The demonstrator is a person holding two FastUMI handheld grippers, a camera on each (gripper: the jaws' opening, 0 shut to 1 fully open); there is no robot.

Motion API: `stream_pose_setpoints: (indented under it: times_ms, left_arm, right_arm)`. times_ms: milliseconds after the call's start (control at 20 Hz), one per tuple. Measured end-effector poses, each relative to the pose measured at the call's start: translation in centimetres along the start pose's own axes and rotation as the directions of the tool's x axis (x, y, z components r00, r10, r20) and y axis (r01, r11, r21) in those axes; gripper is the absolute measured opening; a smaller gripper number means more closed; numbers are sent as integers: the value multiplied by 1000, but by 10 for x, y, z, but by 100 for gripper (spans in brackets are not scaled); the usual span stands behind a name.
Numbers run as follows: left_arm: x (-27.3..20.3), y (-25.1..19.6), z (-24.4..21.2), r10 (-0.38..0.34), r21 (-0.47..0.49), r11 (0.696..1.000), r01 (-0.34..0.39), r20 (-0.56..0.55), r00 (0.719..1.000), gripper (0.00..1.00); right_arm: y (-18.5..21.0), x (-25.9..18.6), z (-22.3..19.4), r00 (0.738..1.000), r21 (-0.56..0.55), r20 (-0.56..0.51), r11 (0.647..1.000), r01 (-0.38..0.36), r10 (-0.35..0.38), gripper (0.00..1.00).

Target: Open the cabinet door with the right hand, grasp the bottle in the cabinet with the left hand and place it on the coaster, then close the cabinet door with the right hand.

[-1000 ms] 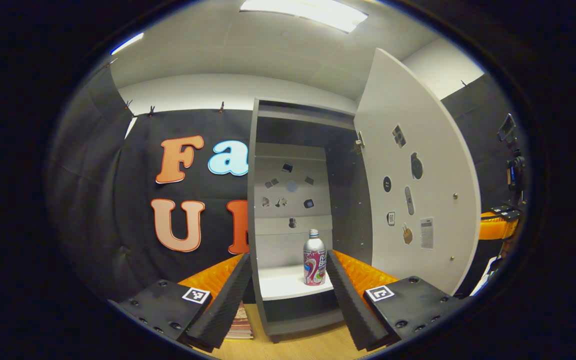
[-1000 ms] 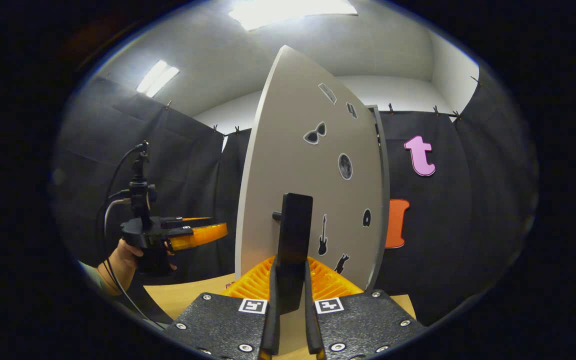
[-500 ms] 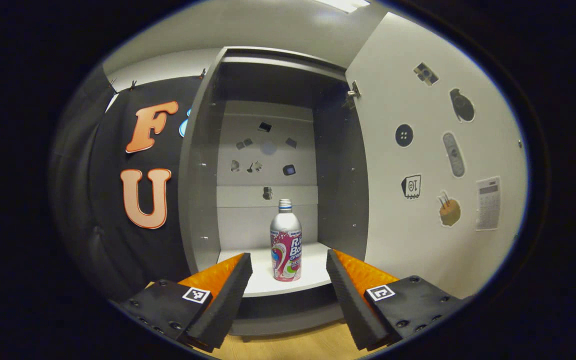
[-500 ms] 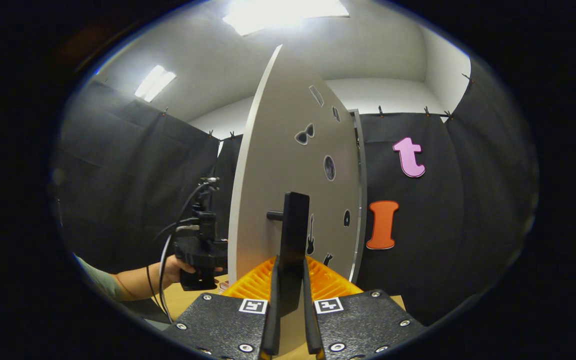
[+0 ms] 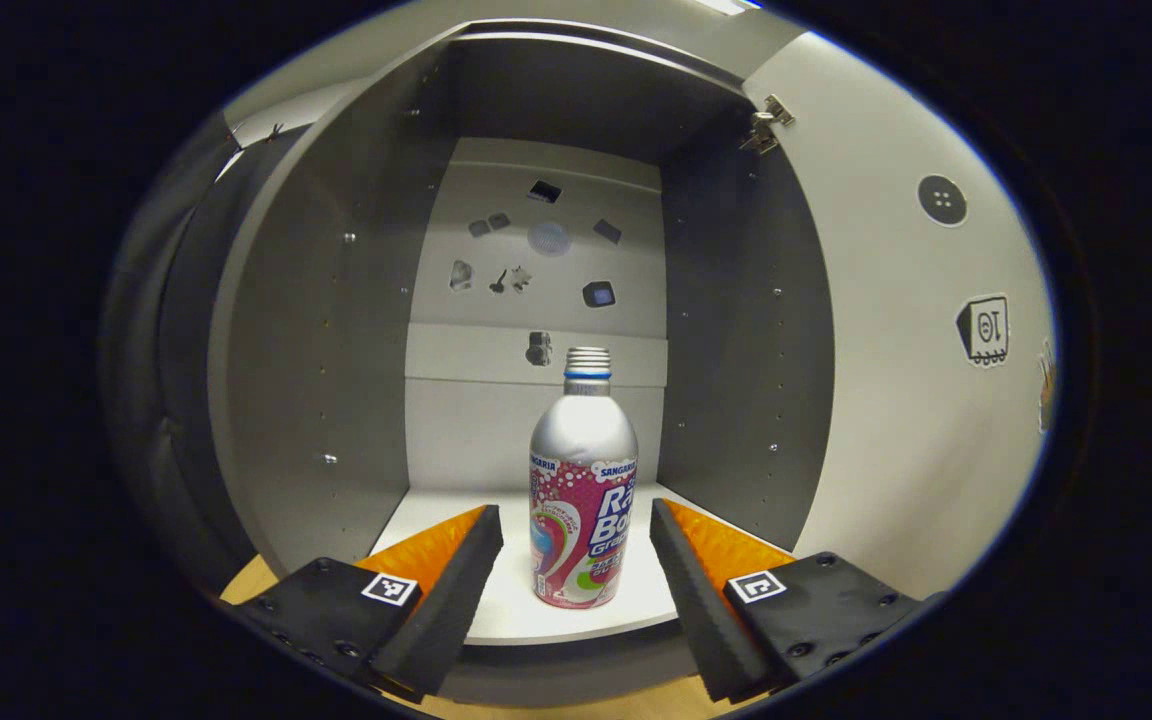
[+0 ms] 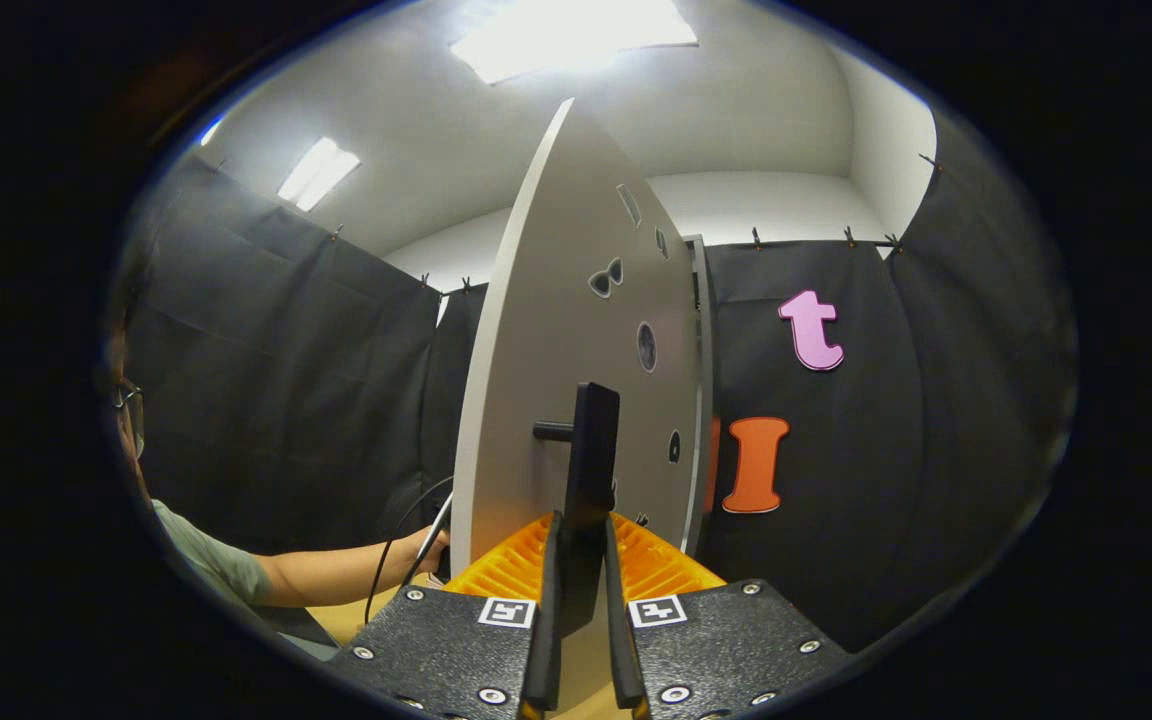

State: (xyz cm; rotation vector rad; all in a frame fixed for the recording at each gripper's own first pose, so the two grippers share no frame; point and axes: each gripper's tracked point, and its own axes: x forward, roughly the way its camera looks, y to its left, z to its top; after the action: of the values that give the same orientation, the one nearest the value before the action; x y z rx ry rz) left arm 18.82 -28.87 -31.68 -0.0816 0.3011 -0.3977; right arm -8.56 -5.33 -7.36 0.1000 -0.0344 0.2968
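Grey cabinet walls (image 5: 336,330) are crowding the left gripper view now, where half a second ago the booth cloth was still showing beside the carcass, so the left gripper is closing in on the open compartment. Standing upright on the white shelf (image 5: 456,520), near its front edge, the bottle (image 5: 584,500) is looming much larger than it did a second ago, its silver shoulder and capless neck rising well above the fingertips. The left gripper (image 5: 576,570) is holding its jaws spread wide, one finger on each side of the bottle's lower body, with a clear gap on both sides and no contact yet. That suggests the reach is nearly finished: a little more travel forward should be bringing the fingers alongside the widest part of the body before they squeeze. Outward from there, the cabinet door (image 5: 916,380) is standing swung wide on its hinge to the right of the opening. In the right gripper view the door (image 6: 556,380) is appearing nearly edge-on, narrower than a second ago, which fits it having swung a little further open. The right gripper (image 6: 581,610) is staying clamped on the dark handle (image 6: 591,450), both fingers pressing its lower end. A person's sleeve and forearm (image 6: 306,578) are reaching in behind the door's edge.
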Motion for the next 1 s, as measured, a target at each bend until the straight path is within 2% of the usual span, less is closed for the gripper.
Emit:
stream_pose_setpoints:
  times_ms: [50, 150, 200, 250, 350, 400, 450, 500, 550, 750, 800, 1000]
  left_arm:
    - [6, 2, -3, 5, -3, 1000, -5, -12, 1000, 96]
    - [20, 0, -3, -7, -6, 1000, 7, -9, 1000, 100]
    - [24, -1, -3, -3, -7, 1000, 3, -8, 1000, 96]
    - [30, -2, -3, -3, -1, 1000, 3, -15, 1000, 100]
    - [39, -3, -5, 8, 24, 1000, -7, -33, 999, 92]
    - [42, -3, -6, 14, 39, 999, -12, -42, 999, 96]
    - [45, -2, -6, 19, 51, 999, -17, -42, 999, 92]
    - [45, 0, -6, 28, 61, 998, -26, -42, 999, 93]
    - [46, 1, -6, 30, 62, 998, -27, -45, 999, 87]
    - [29, 7, -4, 12, 44, 999, -9, -54, 998, 85]
    - [22, 8, -2, 7, 42, 999, -4, -56, 998, 82]
    - [-13, 21, 3, 17, 50, 999, -14, -59, 998, 84]
  right_arm:
    - [-5, -2, 0, 1000, -7, 0, 1000, 12, -12, 20]
    - [-9, -2, 1, 999, -30, 2, 999, 40, -40, 20]
    - [-13, -2, 1, 998, -38, 4, 998, 55, -55, 20]
    - [-15, -3, 1, 998, -41, 4, 997, 69, -69, 20]
    - [-22, -5, 0, 995, -36, 3, 994, 102, -102, 19]
    - [-23, -7, -1, 994, -24, -2, 994, 109, -110, 19]
    - [-23, -7, 0, 995, -4, 3, 995, 101, -101, 18]
    - [-25, -5, -3, 996, 10, -5, 996, 89, -89, 16]
    - [-25, -3, -2, 997, 16, -5, 996, 83, -83, 16]
    - [-28, -5, -4, 993, -19, -17, 993, 119, -119, 16]
    - [-28, -4, -4, 991, -19, -21, 991, 130, -131, 16]
    - [-28, -4, -4, 987, -23, -30, 987, 156, -157, 16]
